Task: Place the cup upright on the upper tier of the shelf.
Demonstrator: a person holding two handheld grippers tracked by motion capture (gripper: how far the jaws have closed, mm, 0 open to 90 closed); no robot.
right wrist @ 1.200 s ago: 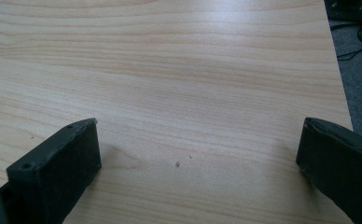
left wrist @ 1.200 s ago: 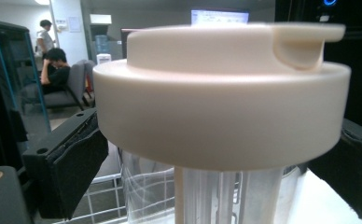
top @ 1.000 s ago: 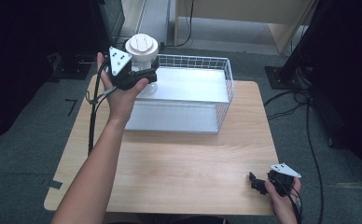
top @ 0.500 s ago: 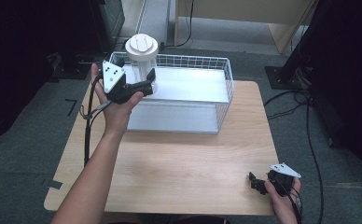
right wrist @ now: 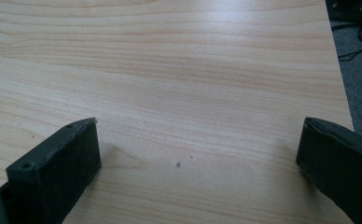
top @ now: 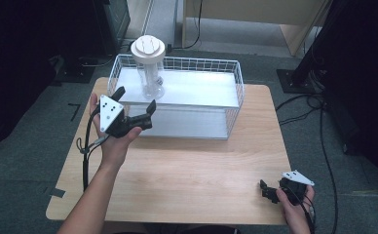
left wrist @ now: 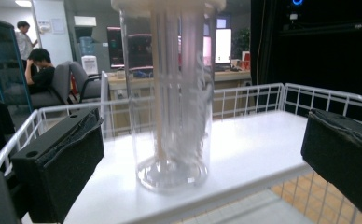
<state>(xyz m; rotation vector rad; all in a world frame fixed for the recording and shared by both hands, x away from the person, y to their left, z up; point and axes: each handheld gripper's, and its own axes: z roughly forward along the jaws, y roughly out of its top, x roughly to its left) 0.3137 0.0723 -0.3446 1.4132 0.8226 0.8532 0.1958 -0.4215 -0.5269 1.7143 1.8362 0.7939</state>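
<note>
Daylight-pale wood covers the tabletop (top: 177, 170), which takes up the middle and lower part of the high view. At the upper centre of that view a white wire basket (top: 228, 105) stands on the tabletop's far half, with a white shelf inside it. A clear plastic jar (top: 150, 78) with a broad cream lid (top: 148, 47) stands upright on that shelf, in the basket's left part, near the left wall.

The left gripper (top: 136, 105) is at the centre left of the high view, held in the person's left hand (top: 111, 141) just in front of the basket's left end. Its jaws are spread wide and touch nothing; the jar stands beyond them, apart from both. In the left gripper view the jar (left wrist: 172, 98) rises in the middle of the frame between the two black jaws, with open space on either side, and thin rods or straws show inside it.

The right gripper (top: 270, 191) sits at the lower right of the high view, low over the tabletop's near right corner. In the right gripper view its jaws are spread apart over bare wood (right wrist: 184, 93), holding nothing.
</note>
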